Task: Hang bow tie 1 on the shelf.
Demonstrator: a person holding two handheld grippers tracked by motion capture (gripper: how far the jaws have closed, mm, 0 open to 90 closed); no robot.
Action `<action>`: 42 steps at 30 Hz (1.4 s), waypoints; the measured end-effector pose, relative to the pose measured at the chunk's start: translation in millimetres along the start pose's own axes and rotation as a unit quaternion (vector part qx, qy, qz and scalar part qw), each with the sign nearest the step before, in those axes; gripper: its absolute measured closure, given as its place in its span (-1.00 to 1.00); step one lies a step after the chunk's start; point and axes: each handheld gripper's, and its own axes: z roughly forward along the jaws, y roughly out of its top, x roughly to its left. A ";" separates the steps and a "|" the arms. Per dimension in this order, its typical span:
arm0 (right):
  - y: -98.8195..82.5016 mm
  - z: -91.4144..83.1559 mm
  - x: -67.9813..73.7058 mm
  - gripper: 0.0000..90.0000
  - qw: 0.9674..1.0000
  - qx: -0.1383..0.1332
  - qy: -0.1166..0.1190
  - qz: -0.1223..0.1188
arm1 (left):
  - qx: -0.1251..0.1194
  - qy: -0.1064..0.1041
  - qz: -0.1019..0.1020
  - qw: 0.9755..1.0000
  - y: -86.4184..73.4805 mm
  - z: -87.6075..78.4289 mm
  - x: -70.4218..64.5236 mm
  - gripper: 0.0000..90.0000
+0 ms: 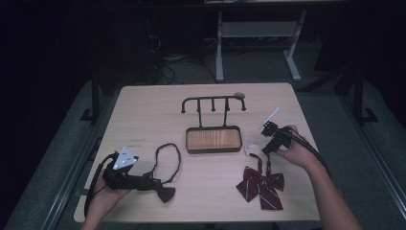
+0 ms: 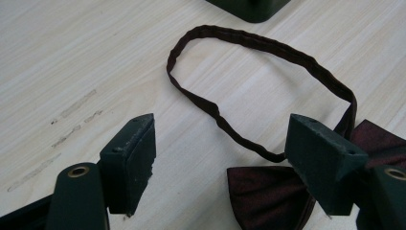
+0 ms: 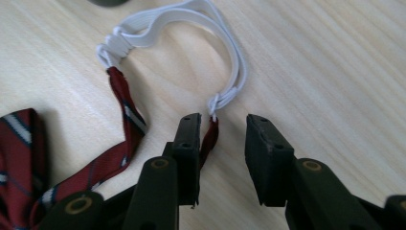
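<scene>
Both grippers stand spread: left gripper (image 2: 220, 163) low over the dark bow tie (image 2: 268, 191), which its far jaw partly hides, right gripper (image 3: 222, 158) straddling the striped bow tie's (image 3: 19, 158) red strap end (image 3: 210, 136).

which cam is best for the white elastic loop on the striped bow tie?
Right gripper view: the white elastic loop shows whole, knotted to both red strap ends, one between the open right claw. High view shows a small pale blur. Left gripper view looks at the dark bow tie.
</scene>
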 end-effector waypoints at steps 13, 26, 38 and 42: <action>2.3 4.4 6.4 0.70 0.999 0.012 -0.021 -0.024 | 0.006 -0.004 -0.002 1.000 -1.2 0.8 1.6 -0.41; 1.6 4.0 6.3 0.88 0.999 0.017 -0.020 -0.027 | 0.005 -0.006 -0.006 1.000 -1.3 0.6 1.8 -0.41; -3.2 -7.7 2.6 0.92 1.000 -0.004 0.003 -0.020 | 0.005 -0.008 -0.008 1.000 -1.3 0.8 1.6 -0.41; -5.6 -13.5 2.3 0.92 1.000 -0.015 0.014 -0.017 | 0.006 -0.009 -0.008 1.000 -1.4 1.0 1.5 -0.41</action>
